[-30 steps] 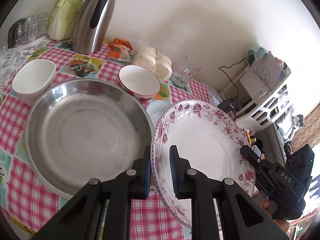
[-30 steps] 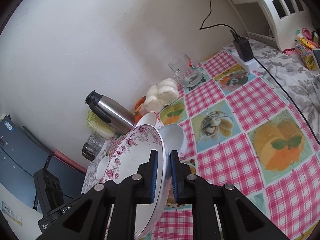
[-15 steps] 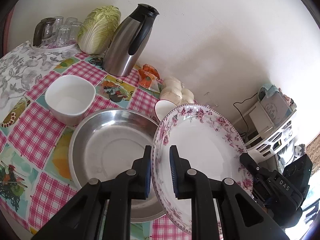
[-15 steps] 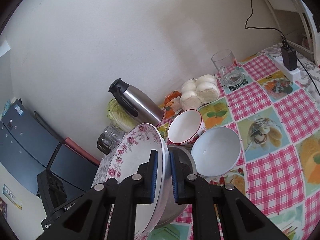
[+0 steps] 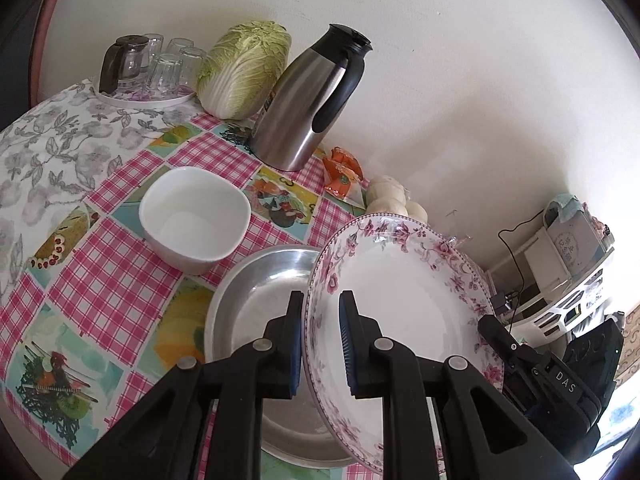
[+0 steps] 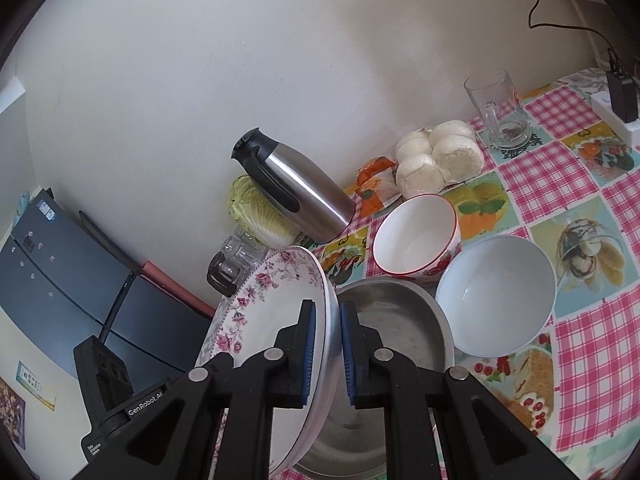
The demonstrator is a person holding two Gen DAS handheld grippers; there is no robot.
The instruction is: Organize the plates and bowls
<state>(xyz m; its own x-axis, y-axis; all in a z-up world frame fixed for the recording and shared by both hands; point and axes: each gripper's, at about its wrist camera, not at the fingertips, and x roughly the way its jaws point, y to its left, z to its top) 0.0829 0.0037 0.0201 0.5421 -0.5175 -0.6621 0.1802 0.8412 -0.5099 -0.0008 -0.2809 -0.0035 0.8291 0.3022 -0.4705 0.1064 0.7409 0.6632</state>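
Observation:
A white plate with a pink flower rim [image 5: 400, 296] is held in the air by both grippers, one on each side of its rim, above a round steel pan [image 5: 256, 296] on the table. My left gripper [image 5: 320, 344] is shut on the plate's near rim. My right gripper [image 6: 326, 354] is shut on the opposite rim of the plate [image 6: 264, 320]. The steel pan [image 6: 396, 336] lies right under it. A square white bowl [image 5: 196, 216] stands left of the pan. A red-rimmed bowl [image 6: 416, 236] and a plain white bowl [image 6: 496, 292] stand right of it.
A steel thermos jug [image 5: 312, 100], a cabbage [image 5: 244, 68], a tray of glasses [image 5: 148, 68], an orange packet [image 5: 342, 172] and bagged buns [image 6: 440, 160] line the wall. A glass mug [image 6: 500, 112] and a power strip [image 6: 620, 108] are at the far right. A checked cloth [image 5: 108, 264] covers the table.
Both grippers have lifted the flowered plate higher and back from the table. The pan and bowls now look smaller and lower in both views.

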